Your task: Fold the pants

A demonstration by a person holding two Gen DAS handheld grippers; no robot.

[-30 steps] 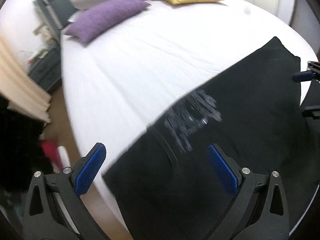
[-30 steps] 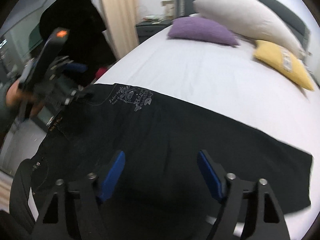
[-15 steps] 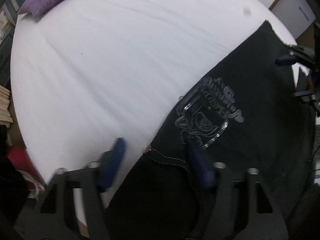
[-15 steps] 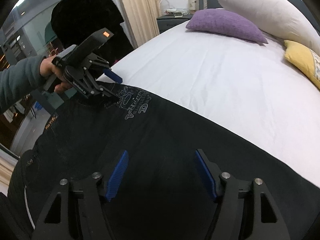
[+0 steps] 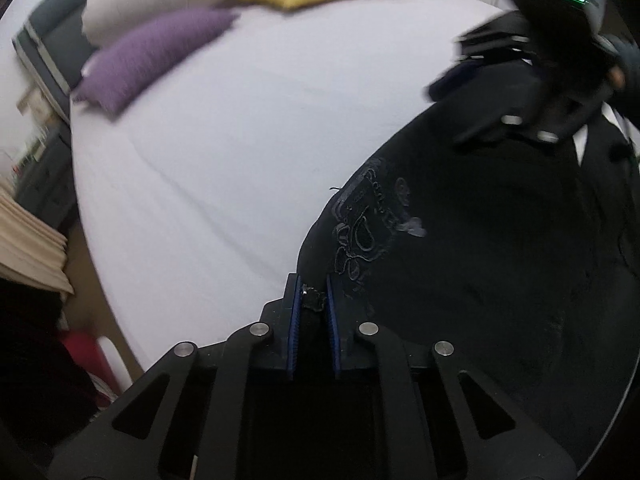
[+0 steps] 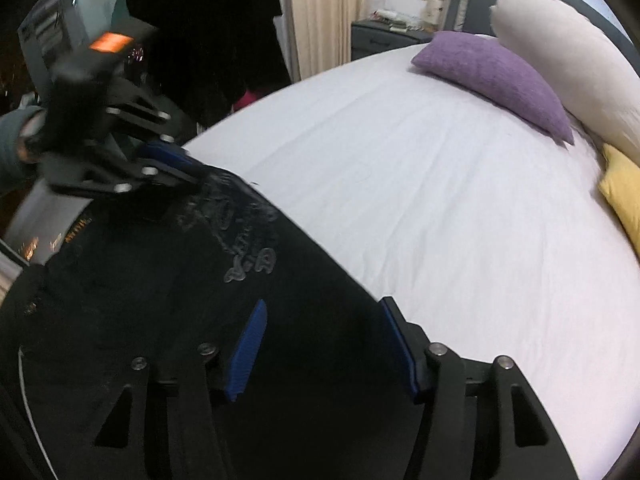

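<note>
Black pants [image 5: 500, 248] in L hand-held gripper [image 5: 312, 300]

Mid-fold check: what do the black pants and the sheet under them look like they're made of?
Black pants: heavy matte woven cloth, probably denim, judging by contrast topstitching and the embroidered, glinting emblem. White bed sheet: smooth matte woven fabric, likely cotton, showing fine soft creases. The left gripper pinches the pants' edge.

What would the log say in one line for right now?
task: fold pants | left claw: shut on black pants edge | right claw: open over pants | surface: white bed
</note>
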